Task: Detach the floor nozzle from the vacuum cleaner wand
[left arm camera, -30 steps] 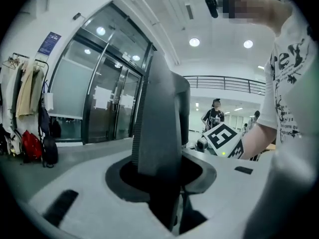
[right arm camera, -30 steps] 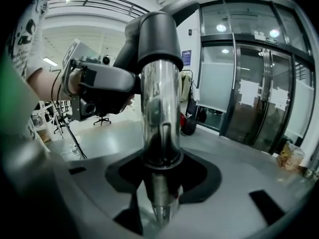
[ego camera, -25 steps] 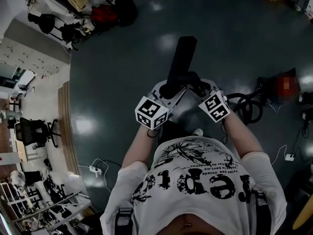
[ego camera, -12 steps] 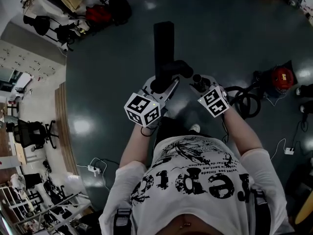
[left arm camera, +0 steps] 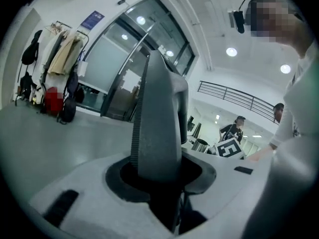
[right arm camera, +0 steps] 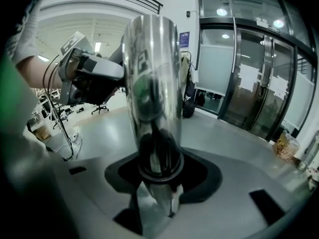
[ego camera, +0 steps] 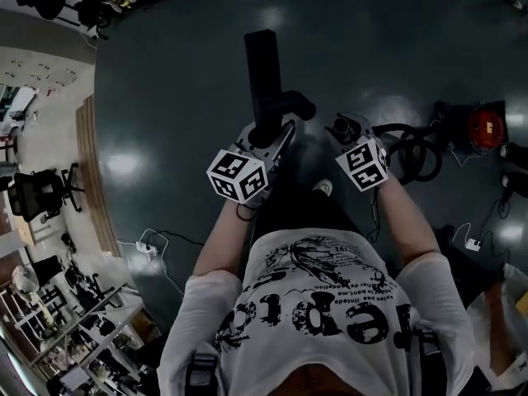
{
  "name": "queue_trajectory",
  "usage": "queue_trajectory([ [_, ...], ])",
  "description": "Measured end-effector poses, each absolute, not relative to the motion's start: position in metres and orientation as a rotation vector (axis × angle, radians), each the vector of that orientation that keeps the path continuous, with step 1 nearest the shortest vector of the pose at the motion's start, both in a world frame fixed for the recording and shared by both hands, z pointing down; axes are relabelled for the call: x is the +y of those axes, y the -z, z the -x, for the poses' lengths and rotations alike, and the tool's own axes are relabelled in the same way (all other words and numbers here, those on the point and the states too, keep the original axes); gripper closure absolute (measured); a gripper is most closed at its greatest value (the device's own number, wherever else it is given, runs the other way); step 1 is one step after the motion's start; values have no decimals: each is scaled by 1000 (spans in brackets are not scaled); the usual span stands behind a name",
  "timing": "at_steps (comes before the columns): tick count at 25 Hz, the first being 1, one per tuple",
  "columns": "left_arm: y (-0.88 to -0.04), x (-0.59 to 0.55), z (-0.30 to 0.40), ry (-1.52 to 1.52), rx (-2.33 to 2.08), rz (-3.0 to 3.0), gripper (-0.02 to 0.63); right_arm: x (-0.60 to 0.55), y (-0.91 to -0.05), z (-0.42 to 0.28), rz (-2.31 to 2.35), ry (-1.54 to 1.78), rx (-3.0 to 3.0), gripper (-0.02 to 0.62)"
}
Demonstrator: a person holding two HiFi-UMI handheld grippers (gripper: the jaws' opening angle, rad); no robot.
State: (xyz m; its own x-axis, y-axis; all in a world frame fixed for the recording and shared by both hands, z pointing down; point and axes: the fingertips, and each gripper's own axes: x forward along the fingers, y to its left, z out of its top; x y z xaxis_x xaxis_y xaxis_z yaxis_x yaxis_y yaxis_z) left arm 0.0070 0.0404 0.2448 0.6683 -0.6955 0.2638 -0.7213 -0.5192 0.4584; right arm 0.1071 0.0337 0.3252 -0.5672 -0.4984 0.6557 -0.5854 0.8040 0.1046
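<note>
Jaws of left gripper [ego camera: 267,137] clamped on black floor nozzle [ego camera: 262,68], long axis running up frame centre, head toward top; right gripper [ego camera: 343,132], centre right, closed round upright chrome wand [right arm camera: 152,83], nozzle and wand apart, forearms [ego camera: 221,242] stretched forward.

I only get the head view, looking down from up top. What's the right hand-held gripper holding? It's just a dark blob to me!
Observer: A shiny metal wand. The right hand-held gripper is clamped around it.
Operator: And the left one?
Observer: The left hand-held gripper is closed on the floor nozzle, which is dark grey with a ribbed edge.
Operator: What's behind the nozzle?
Observer: Tall glass doors.
</note>
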Motion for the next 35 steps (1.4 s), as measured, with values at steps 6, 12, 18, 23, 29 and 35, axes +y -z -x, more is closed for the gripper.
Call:
queue_trajectory([
  [6, -345, 1, 36, -45, -1040, -2172, 471, -9, -419, -65, -718, -207, -2180, 417],
  [12, -440, -53, 89, -98, -1058, -2051, 471, -61, -510, -39, -671, -253, -2090, 417],
  [18, -541, -93, 127, -71, -1053, -1913, 471, -87, -608, -12, -644, -277, -2033, 417],
  [23, -638, -120, 145, -172, -1035, -1882, 471, -118, -694, -6, -678, -307, -1983, 417],
  [29, -740, -144, 162, -106, -1045, -1757, 471, -148, -778, 29, -626, -256, -1995, 417],
  [35, -847, -173, 178, 30, -1061, -1712, 471, -175, -888, 68, -575, -257, -1962, 417],
])
